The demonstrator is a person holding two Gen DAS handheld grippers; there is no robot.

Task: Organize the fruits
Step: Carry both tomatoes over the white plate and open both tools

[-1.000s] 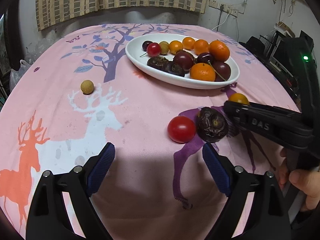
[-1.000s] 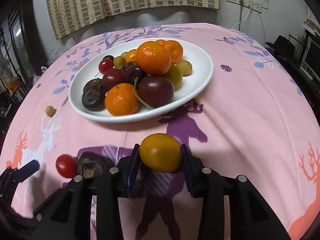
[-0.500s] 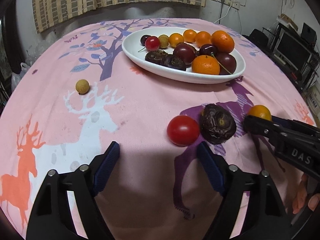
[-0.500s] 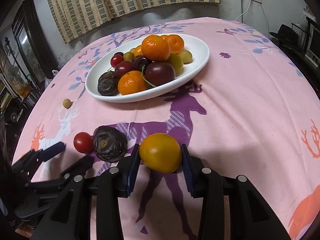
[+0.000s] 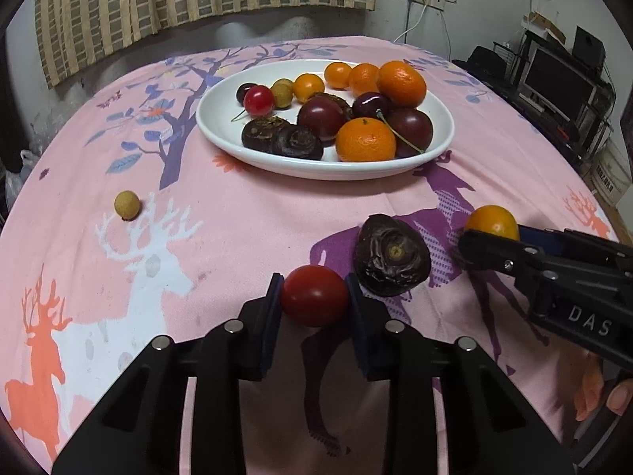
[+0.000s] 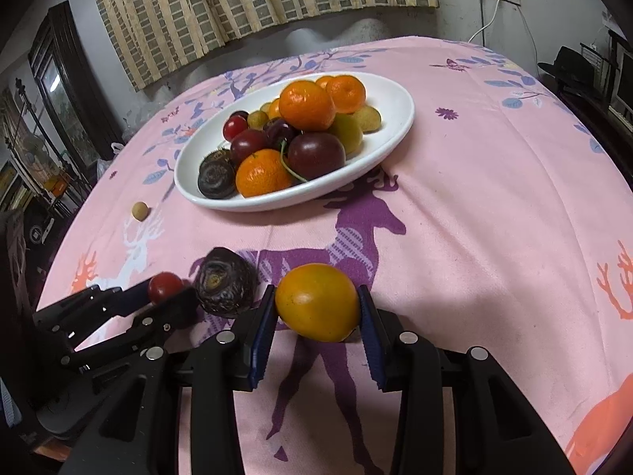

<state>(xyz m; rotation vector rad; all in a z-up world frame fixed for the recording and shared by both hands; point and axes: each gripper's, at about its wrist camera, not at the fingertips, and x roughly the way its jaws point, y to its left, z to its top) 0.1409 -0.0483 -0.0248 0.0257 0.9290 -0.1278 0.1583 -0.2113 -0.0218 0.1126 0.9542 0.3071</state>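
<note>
My left claw [image 5: 314,304] is clamped on a small round red tomato [image 5: 315,295], both blue pads pressed against its sides at the lower centre of the left wrist frame. Just right of it a dark, wrinkled purple-brown fruit [image 5: 391,255] lies on the pink deer-print tabletop [image 5: 237,213]; I cannot tell whether it touches the tomato.

My right claw [image 6: 317,318] is gripping a smooth yellow-orange oval fruit [image 6: 317,301] between its pads, low in the middle of the right wrist frame. From the left view that same fruit sits at the right edge, at the tip of the black claw marked "DAS".

The white oval ceramic plate [image 5: 221,126] fills the upper centre of the left view, well apart from both claws. It holds mandarins, dark plums, cherries, a red tomato, small yellowish fruits and two dark wrinkled fruits.

A lone small tan round fruit [image 5: 127,205] sits on the cloth at the left of the frame, apart from everything else.
</note>
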